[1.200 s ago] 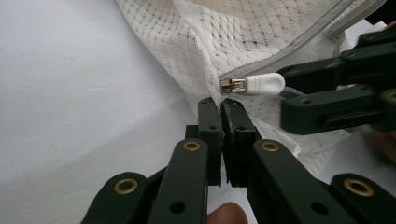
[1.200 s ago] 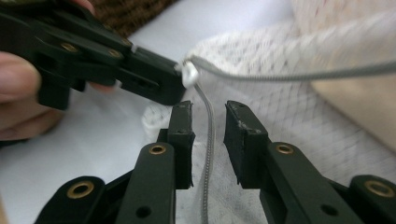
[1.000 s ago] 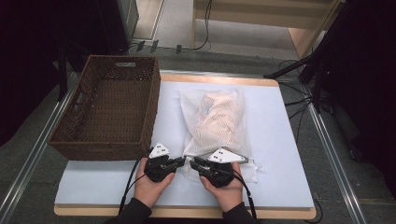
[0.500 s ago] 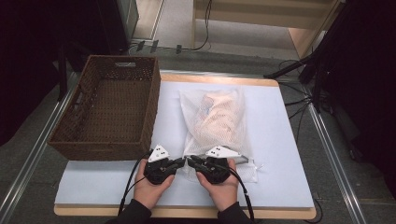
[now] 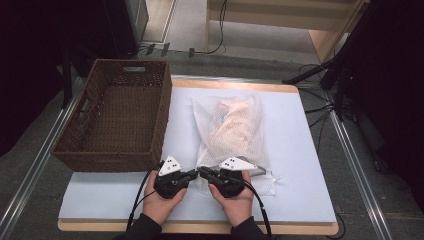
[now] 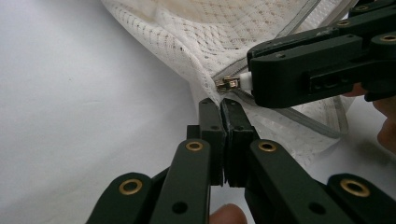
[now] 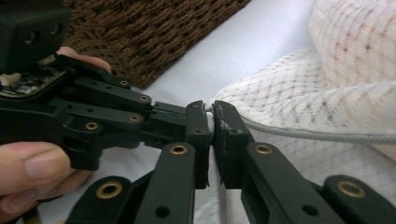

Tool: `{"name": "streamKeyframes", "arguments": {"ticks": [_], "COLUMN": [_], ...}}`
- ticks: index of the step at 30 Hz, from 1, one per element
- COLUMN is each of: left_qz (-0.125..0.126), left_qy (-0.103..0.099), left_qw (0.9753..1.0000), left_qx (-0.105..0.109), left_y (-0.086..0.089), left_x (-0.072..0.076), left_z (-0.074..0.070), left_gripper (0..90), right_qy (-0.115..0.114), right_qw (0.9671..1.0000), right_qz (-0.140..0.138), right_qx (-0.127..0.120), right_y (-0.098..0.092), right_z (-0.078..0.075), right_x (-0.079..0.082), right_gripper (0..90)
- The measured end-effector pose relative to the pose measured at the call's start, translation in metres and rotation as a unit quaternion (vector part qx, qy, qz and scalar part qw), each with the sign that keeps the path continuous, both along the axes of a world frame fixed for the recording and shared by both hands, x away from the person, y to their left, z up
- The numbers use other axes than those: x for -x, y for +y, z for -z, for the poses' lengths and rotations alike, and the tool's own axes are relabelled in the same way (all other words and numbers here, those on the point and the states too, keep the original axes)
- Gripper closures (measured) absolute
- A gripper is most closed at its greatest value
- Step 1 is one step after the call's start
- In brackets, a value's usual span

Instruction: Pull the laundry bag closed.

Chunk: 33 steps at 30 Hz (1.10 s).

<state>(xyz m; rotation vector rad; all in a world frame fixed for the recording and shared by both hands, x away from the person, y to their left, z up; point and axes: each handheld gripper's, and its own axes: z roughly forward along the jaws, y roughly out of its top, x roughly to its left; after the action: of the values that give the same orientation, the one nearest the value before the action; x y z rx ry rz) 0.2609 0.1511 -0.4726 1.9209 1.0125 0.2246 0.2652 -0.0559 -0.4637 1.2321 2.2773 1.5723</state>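
A white mesh bag (image 5: pixel 232 125) stuffed with pale clothes lies on the white-covered table (image 5: pixel 295 150). Both grippers meet at its near left corner. My left gripper (image 5: pixel 196 173) is shut on the mesh (image 6: pixel 210 28) just below the zipper's end, with its tips (image 6: pixel 222 105) pinching the fabric. Coming in from the right, my right gripper (image 5: pixel 203 171) is shut on the small white zipper pull (image 6: pixel 242 82), which shows between its own pads (image 7: pixel 210 114). The grey zipper (image 7: pixel 303 133) runs away along the bag's edge. The two sets of jaws nearly touch.
An empty brown wicker basket (image 5: pixel 162 115) stands on the left of the table, its wall (image 7: pixel 154 32) close behind the left gripper. Cables and dark stands lie on the floor beyond and right of the table.
The right gripper has edged slightly left toward the left gripper along the bag's near edge. The left gripper and the bag have hardly moved.
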Motion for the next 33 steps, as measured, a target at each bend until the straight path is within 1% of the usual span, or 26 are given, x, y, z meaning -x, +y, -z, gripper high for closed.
{"name": "streamKeyframes", "arguments": {"ticks": [1,4,7,8,15,17,18,19,20,21,22,24,29,30,31,33], "left_qz": [0.0,-0.002,-0.004,-0.004,-0.003,-0.004,-0.01,-0.011,-0.011,-0.014,-0.014,-0.014,-0.013,-0.014,-0.016,-0.017], "left_qy": [0.001,0.001,0.001,0.001,0.0,0.0,-0.002,-0.001,-0.001,0.004,0.005,0.002,-0.01,-0.012,-0.015,-0.017], "left_qw": [1.0,1.0,1.0,1.0,0.9999,0.9999,0.9998,0.9997,0.9997,0.9994,0.9994,0.9995,0.9996,0.9995,0.9995,0.9995], "left_qx": [-0.001,0.006,0.002,0.005,0.016,0.015,0.019,0.023,0.023,0.03,0.031,0.029,0.024,0.024,0.021,0.021], "left_y": [0.001,0.002,0.002,0.002,0.003,0.004,0.005,0.006,0.006,0.008,0.009,0.008,0.006,0.006,0.006,0.006], "left_x": [0.0,0.0,0.0,0.0,0.001,0.001,0.001,0.001,0.001,0.0,0.0,0.0,0.002,0.003,0.003,0.004], "left_z": [0.0,0.0,-0.001,-0.001,-0.001,-0.001,-0.002,-0.002,-0.002,-0.001,-0.002,-0.001,-0.002,-0.002,-0.002,-0.002], "left_gripper": [89.4,89.5,89.7,89.7,90.0,90.0,90.0,90.0,90.0,90.0,90.0,90.0,89.9,89.9,89.9,89.8], "right_qy": [-0.004,-0.01,-0.014,-0.016,-0.014,-0.011,-0.011,-0.011,-0.011,-0.009,-0.007,-0.007,-0.019,-0.019,-0.021,-0.027], "right_qw": [1.0,0.9999,0.9998,0.9998,0.9998,0.9999,0.9998,0.9998,0.9998,0.9997,0.9997,0.9997,0.9994,0.9994,0.9993,0.9991], "right_qz": [0.003,0.003,0.006,0.008,0.009,0.01,0.013,0.015,0.015,0.02,0.022,0.025,0.026,0.027,0.027,0.026], "right_qx": [0.001,0.004,0.009,0.009,0.009,0.005,0.006,0.007,0.007,0.007,0.005,0.006,0.012,0.013,0.015,0.018], "right_y": [0.0,-0.001,-0.001,-0.001,-0.006,-0.006,-0.007,-0.008,-0.008,-0.011,-0.012,-0.015,-0.019,-0.019,-0.02,-0.022], "right_z": [0.0,0.001,0.001,0.001,0.003,0.003,0.004,0.004,0.004,0.005,0.006,0.005,0.005,0.005,0.005,0.004], "right_x": [0.0,0.001,0.002,0.002,0.001,0.001,0.0,0.0,0.0,-0.001,-0.002,-0.002,-0.001,0.0,0.0,0.001], "right_gripper": [86.7,87.3,87.4,87.4,87.5,87.5,87.5,87.6,87.6,87.6,87.5,87.5,87.5,87.5,87.5,87.5]}}
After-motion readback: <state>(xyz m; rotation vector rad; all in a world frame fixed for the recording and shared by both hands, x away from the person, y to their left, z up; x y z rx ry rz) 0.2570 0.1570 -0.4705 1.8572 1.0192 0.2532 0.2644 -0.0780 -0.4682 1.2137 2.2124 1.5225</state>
